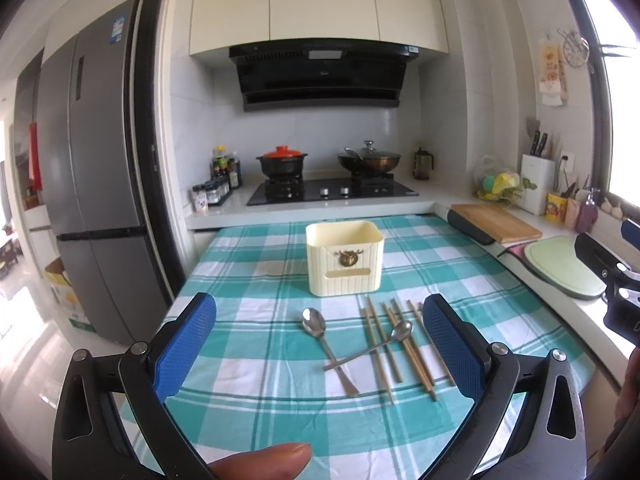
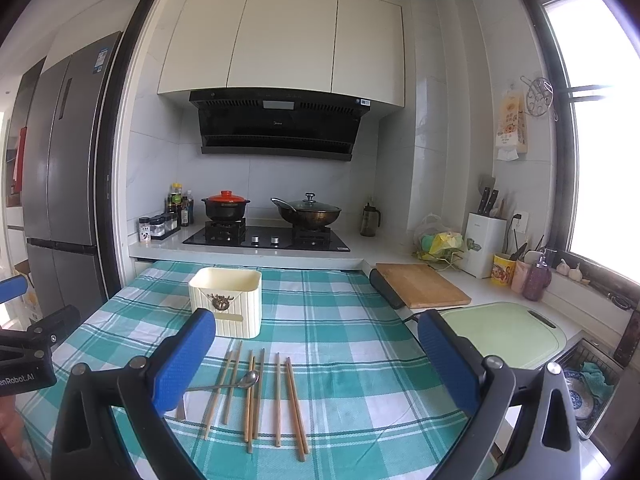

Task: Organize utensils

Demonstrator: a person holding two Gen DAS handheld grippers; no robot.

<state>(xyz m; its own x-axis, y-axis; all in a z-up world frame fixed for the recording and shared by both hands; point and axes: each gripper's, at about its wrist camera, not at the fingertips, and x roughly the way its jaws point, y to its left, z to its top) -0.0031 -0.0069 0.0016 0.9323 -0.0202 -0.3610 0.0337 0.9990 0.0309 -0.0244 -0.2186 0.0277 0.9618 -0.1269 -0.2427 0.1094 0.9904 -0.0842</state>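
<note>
A cream ribbed utensil holder [image 1: 344,258] [image 2: 228,300] stands upright and empty-looking on the teal checked tablecloth [image 1: 256,376] [image 2: 352,360]. In front of it lie two metal spoons, one [image 1: 320,334] alone and one [image 1: 394,334] [image 2: 246,381] crossing several wooden chopsticks [image 1: 384,344] [image 2: 276,396]. My left gripper [image 1: 320,344] hovers open above the spoons, nothing between its blue pads. My right gripper [image 2: 320,364] is open too, above the chopsticks. The right gripper's body [image 1: 616,276] shows at the left view's right edge.
Behind the table a counter carries a stove [image 1: 332,192] with a red-lidded pot [image 1: 282,162] and a wok [image 1: 368,158]. A wooden board [image 2: 420,284] and green cutting board [image 2: 504,332] lie right, by a sink rack [image 2: 588,384]. A fridge [image 1: 88,184] stands left.
</note>
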